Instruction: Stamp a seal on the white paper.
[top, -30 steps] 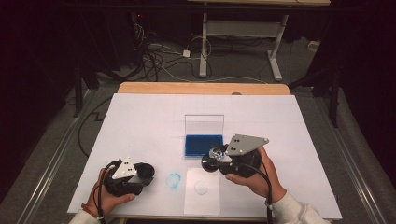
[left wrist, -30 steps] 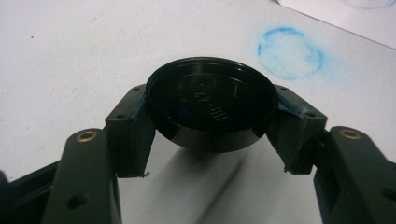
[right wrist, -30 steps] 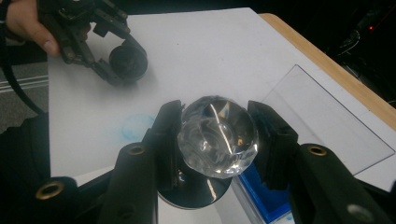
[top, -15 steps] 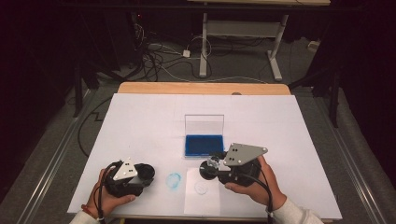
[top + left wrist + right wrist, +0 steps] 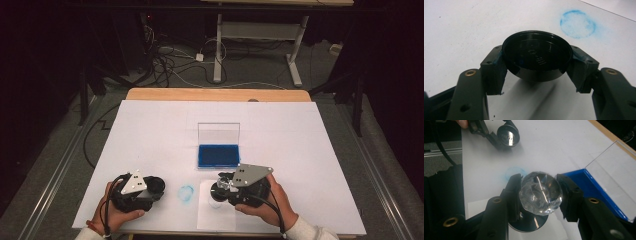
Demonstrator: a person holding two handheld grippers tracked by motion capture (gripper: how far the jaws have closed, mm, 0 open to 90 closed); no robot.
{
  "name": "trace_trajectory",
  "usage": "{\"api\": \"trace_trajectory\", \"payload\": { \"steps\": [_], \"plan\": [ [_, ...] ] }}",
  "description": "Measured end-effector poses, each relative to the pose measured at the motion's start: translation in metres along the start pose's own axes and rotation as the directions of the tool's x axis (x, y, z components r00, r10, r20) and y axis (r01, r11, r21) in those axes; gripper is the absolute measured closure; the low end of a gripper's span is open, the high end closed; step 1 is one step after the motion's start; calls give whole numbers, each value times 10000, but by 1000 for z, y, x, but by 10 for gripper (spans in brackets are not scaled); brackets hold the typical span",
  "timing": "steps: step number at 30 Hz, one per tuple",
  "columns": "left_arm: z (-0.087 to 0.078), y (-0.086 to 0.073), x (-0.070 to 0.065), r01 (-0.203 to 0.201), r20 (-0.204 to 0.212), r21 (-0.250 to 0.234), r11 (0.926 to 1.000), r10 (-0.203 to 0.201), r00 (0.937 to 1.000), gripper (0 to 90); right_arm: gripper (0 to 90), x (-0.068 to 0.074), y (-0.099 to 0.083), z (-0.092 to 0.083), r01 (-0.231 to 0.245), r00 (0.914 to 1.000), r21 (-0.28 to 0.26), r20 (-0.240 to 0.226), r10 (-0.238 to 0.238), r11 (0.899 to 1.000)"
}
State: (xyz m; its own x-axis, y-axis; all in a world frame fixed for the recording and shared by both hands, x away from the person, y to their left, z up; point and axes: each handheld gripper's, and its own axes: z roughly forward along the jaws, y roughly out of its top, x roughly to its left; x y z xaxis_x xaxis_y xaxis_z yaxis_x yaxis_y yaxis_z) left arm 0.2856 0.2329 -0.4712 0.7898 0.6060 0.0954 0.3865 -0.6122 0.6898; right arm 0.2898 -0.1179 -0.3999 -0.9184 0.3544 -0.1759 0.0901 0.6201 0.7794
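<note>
High view: a person's two hands come in from the near edge of a white-covered table [image 5: 150, 130], each holding a gripper; a blue ink pad [image 5: 218, 155] with its clear lid [image 5: 218, 134] standing upright lies in the middle of the table
Left gripper [image 5: 150, 186]: near the front left of the table; in the left gripper view its jaws are clamped on a round black cap [image 5: 536, 55], one pad [image 5: 496, 67] pressed on each side of the rim; the cap is held just above the white surface, its flat face with faint raised lettering turned up toward the camera
Right gripper [image 5: 222, 186]: near the front, just right of centre, close in front of the ink pad; in the right gripper view its jaws are clamped on the clear faceted knob [image 5: 540, 193] of a stamp, a pad [image 5: 567, 195] on each side; a dark round base [image 5: 529, 221] shows below the knob
Stamp position: over a white sheet of paper [image 5: 210, 215] at the near edge; whether the base touches the paper cannot be told
Blue ring print [image 5: 186, 193]: on the table between the two grippers, apart from both; smudged at its edge in the left gripper view
Ink pad in right gripper view: blue tray [image 5: 596, 192] just beside the right jaw, clear lid tilted up behind it
</note>
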Motion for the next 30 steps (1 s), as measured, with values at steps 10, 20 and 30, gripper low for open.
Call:
{"api": "trace_trajectory", "payload": {
  "steps": [10,20,30],
  "plan": [
    [1,1,0,-70,39,38,10000,70,10000,367,579,6,-11,22,100,9995,647,-311,-80,9979],
    [3,3,0,-168,123,86,9998,167,9998,367,579,8,-19,33,70,9994,1006,-358,-34,9949],
    [3,3,0,-153,136,65,9999,153,9998,367,579,9,-24,42,143,9995,1170,-303,-108,9930]
  ]
}}
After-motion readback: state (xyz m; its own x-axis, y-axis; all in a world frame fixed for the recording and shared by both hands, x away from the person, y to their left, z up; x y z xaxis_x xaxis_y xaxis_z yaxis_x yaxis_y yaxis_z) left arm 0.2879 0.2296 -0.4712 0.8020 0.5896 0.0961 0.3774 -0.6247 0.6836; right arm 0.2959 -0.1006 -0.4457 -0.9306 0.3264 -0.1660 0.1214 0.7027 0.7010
